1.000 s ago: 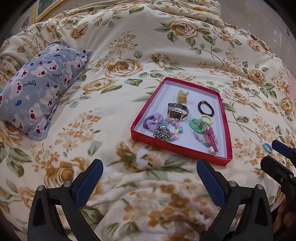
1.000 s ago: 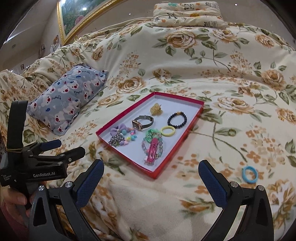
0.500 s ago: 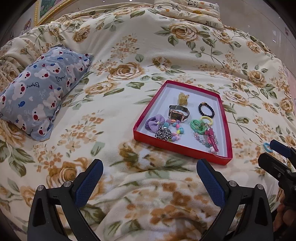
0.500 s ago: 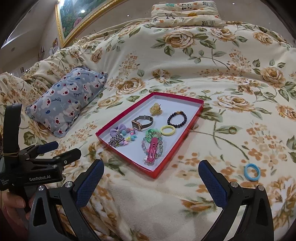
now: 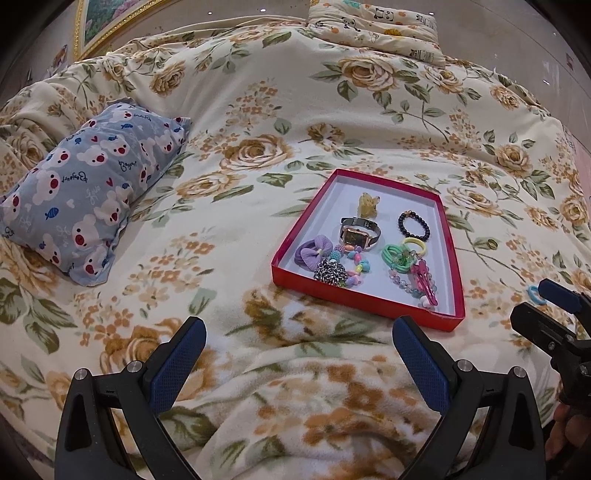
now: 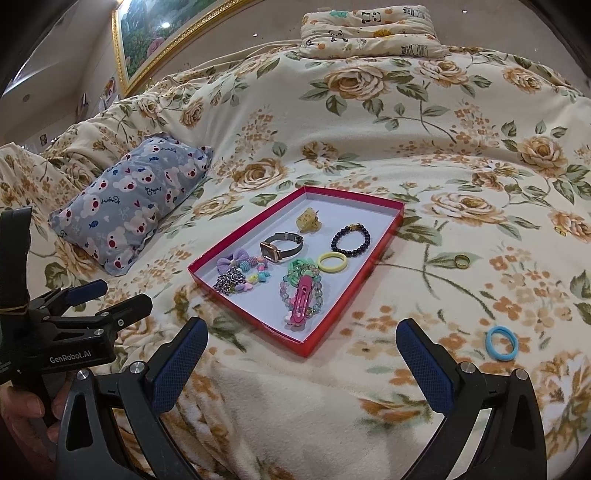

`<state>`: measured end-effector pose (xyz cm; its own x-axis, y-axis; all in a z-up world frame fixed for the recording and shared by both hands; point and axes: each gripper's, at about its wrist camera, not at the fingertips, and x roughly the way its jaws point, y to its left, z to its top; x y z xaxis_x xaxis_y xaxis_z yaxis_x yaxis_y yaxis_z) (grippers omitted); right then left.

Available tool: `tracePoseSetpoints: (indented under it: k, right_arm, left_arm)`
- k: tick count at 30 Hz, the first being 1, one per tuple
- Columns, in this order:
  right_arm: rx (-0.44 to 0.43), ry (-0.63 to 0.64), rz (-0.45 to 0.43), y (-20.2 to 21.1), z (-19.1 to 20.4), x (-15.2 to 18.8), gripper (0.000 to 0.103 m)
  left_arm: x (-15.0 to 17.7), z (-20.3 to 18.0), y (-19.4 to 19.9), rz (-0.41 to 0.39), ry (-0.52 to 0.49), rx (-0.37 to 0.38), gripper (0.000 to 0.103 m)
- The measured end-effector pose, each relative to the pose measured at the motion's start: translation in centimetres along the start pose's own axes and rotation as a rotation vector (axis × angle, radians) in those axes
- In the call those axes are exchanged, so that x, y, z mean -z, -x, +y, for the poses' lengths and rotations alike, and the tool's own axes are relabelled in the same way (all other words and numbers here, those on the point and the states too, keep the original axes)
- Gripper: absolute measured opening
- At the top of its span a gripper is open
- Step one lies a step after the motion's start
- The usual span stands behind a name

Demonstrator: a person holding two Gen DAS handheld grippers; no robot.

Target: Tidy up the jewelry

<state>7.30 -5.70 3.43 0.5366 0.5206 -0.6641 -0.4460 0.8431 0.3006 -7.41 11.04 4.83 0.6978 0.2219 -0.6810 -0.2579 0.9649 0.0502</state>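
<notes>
A shallow red tray (image 5: pixel 365 302) (image 6: pixel 325 332) lies on the floral bedspread and holds a watch (image 6: pixel 280 249), a black bead bracelet (image 6: pixel 350 240), a yellow ring band (image 6: pixel 331 263), a pink hair clip (image 6: pixel 301 300) and several other trinkets. Outside the tray, right of it, lie a blue hair tie (image 6: pixel 501 343) (image 5: pixel 535 294) and a gold ring (image 6: pixel 461 261). My left gripper (image 5: pixel 299 363) is open above the blanket, short of the tray. My right gripper (image 6: pixel 301 365) is open too, with nothing between its fingers.
A blue bear-print pillow (image 5: pixel 85 192) (image 6: pixel 129 206) lies left of the tray. A folded panda-print cloth (image 6: pixel 369 31) sits at the far end of the bed. A gold-framed picture (image 6: pixel 147 40) hangs at the back left. A fleece blanket fold lies just under both grippers.
Both grippers have lifted and tilted up a little, so the tray sits lower in each view and more of the far bed shows. Nothing on the bed has moved.
</notes>
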Motion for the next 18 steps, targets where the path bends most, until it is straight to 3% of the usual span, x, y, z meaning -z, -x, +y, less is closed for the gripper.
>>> tracePoseSetpoints:
  k: [18]
  right_arm:
    - [-0.001, 0.01, 0.002, -0.11, 0.13, 0.24, 0.103]
  left_arm:
    - [-0.03, -0.09, -0.09, 0.0, -0.006, 0.013, 0.102]
